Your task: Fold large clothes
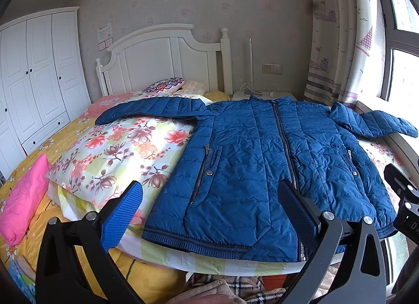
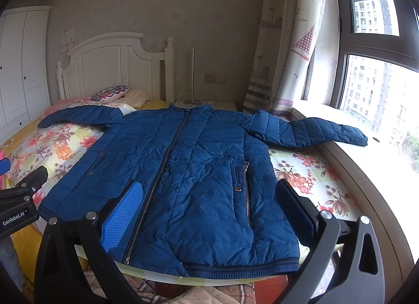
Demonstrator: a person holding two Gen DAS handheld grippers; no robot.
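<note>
While the blue jacket [image 1: 262, 162] lies flat, each gripper [image 1: 212, 212] [image 2: 209, 209] gapes wide, empty.

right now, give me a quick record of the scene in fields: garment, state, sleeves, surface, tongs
garment: blue quilted jacket
state: spread flat, front up, zipper closed, hem toward the cameras, no fold made yet
sleeves: both spread outward; right sleeve reaches onto the windowsill, left sleeve lies over the bedding
surface: floral quilt on the bed
left tongs: open, holding nothing, above the hem
right tongs: open, holding nothing, above the hem
nearby: pink bundle on the bed, left of the quilt
</note>
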